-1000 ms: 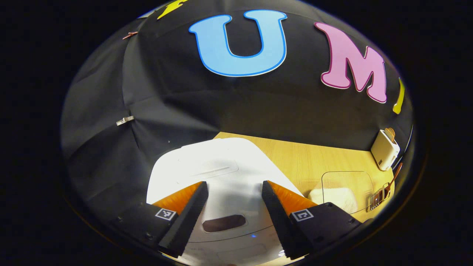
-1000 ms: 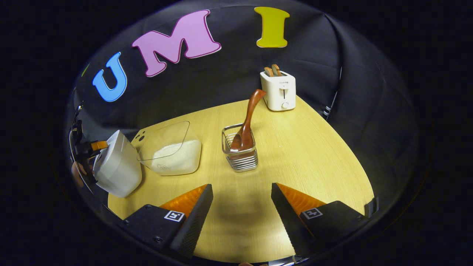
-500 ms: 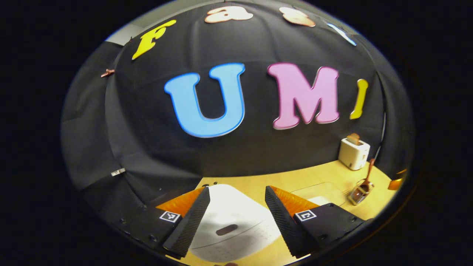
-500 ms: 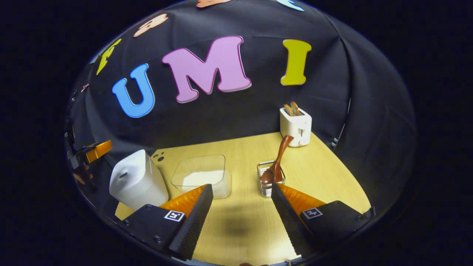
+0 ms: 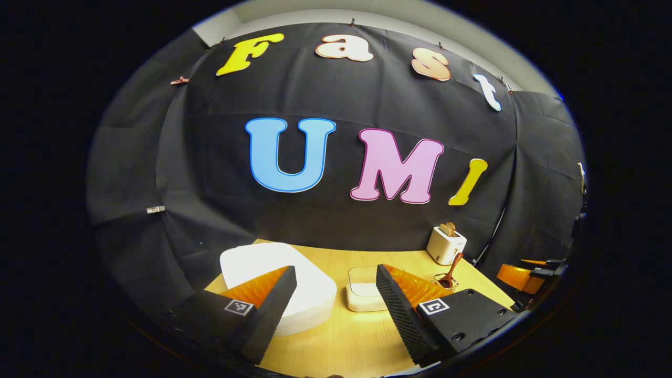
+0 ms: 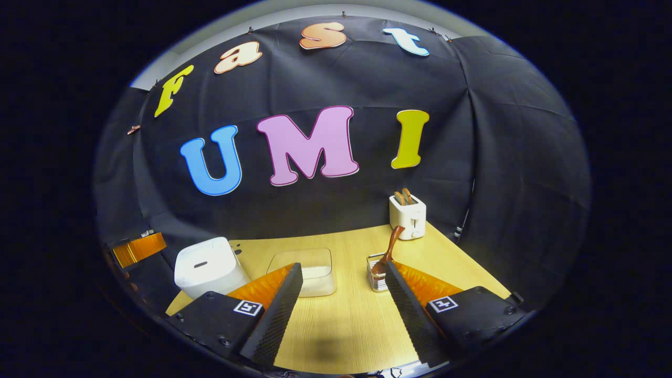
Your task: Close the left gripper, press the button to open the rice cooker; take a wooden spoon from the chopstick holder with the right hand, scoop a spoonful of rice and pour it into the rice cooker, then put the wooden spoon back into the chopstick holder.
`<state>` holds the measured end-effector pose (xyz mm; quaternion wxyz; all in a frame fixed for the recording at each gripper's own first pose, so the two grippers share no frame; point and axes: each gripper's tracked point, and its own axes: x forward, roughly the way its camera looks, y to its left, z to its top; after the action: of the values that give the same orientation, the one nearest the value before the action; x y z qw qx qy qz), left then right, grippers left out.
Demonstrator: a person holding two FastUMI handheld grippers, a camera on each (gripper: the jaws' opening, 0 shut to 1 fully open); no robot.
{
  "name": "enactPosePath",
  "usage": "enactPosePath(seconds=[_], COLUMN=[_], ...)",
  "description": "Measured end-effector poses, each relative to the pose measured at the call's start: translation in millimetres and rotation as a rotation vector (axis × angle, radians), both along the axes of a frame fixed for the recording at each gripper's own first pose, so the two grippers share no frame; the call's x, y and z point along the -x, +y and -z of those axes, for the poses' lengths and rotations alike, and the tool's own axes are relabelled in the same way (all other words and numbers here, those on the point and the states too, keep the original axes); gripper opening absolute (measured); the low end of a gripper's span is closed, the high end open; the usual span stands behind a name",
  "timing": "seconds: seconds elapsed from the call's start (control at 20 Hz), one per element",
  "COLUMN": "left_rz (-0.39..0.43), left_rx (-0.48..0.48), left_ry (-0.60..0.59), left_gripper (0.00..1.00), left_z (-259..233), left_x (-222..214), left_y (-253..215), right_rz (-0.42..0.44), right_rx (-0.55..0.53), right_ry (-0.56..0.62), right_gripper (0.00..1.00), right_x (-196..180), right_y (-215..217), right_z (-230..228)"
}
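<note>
My two grippers point(image 5: 331, 310) point(image 6: 341, 310) hang fingers apart, back from the closed rice cooker point(image 6: 207, 265); spoon point(image 6: 387, 253) in holder point(image 6: 376, 277) beside it: start or finish.

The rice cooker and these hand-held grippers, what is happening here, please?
A person holds a hand-held gripper in each hand above a wooden table. The left hand-held gripper and the right hand-held gripper are both open and hold nothing. The rice cooker is closed. The wooden spoon stands in the chopstick holder, beside the rice container.
</note>
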<state>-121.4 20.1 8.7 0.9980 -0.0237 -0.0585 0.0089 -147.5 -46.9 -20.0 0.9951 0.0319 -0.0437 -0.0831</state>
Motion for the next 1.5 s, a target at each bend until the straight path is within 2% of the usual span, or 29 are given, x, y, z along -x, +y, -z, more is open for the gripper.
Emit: enactPosePath(seconds=[0.25, 0.5, 0.65, 0.8, 0.95, 1.2, 1.4, 1.5], left_rz=[-0.016, 0.021, 0.031, 0.027, 0.058, 0.080, 0.042, 0.054], left_rx=[-0.014, -0.064, -0.061, -0.072, -0.092, -0.092, -0.147, -0.138], left_ry=[0.056, 0.064, 0.064, 0.048, 0.053, 0.071, 0.052, 0.061], left_gripper=[0.95, 0.95, 0.95, 0.95, 0.95, 0.95, 0.95, 0.95], left_z=[40.6, 49.1, 52.6, 56.9, 68.2, 74.4, 73.3, 77.3], left_x=[26.2, 39.0, 44.2, 50.2, 51.5, 48.5, 48.2, 48.0], left_y=[9.1, -2.8, -11.9, -17.5, -26.4, -23.8, -4.6, -3.7], right_rz=[0.008, 0.004, 0.010, -0.025, -0.046, -0.034, -0.011, -0.003], right_rx=[-0.008, 0.004, -0.013, -0.026, 0.001, -0.008, -0.020, -0.018], right_ry=[0.121, 0.119, 0.133, 0.179, 0.176, 0.188, 0.208, 0.218], right_gripper=[0.98, 0.98, 0.98, 0.99, 0.98, 0.98, 0.98, 0.98], right_x=[25.5, 29.7, 31.1, 34.6, 36.9, 39.6, 43.7, 47.2], right_y=[8.1, 11.3, 15.2, 30.7, 38.2, 42.4, 42.1, 41.2], right_z=[68.7, 67.9, 77.1, 98.8, 97.9, 105.8, 116.5, 120.7])
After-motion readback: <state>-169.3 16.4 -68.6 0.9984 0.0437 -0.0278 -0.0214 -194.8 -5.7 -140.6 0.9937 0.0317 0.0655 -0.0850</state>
